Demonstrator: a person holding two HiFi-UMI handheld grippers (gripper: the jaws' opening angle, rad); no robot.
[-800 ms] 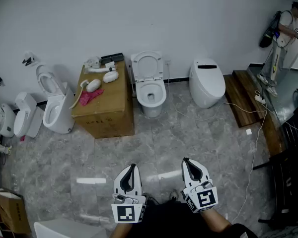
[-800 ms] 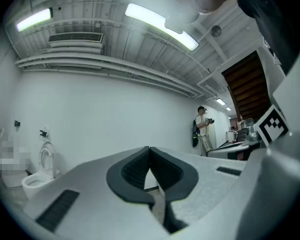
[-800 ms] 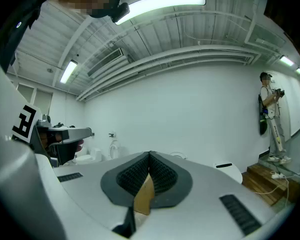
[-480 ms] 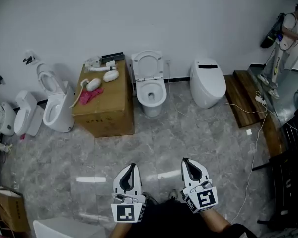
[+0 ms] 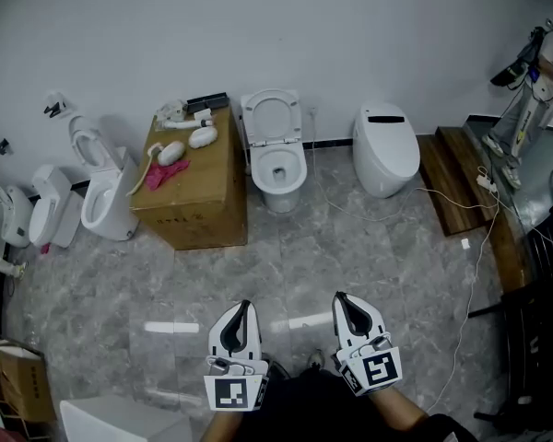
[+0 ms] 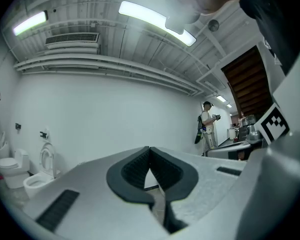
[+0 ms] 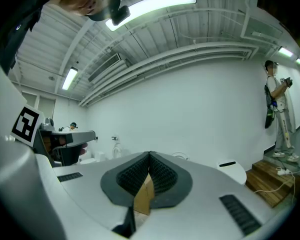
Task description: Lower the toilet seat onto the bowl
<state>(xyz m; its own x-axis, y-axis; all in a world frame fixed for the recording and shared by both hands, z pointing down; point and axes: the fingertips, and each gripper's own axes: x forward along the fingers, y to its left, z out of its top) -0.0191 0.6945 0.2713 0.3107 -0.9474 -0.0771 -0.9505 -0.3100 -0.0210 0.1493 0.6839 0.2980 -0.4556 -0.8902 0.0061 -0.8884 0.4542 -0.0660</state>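
A white toilet stands against the far wall in the head view, its seat raised upright against the wall above the open bowl. Both grippers hang low near my body, far from it. My left gripper is shut with nothing in it, and so is my right gripper. In the left gripper view the jaw tips meet and point at the white wall. The right gripper view shows its tips closed too.
A brown cardboard box with white parts and a pink cloth on top stands left of the toilet. Another white toilet stands to the right, more toilets at the left. A wooden step and loose cables lie right. A person stands far right.
The head view has shifted slightly: the toilets and box sit a little higher and left. The grippers have hardly moved. The person at the far right has shifted toward the frame's edge.
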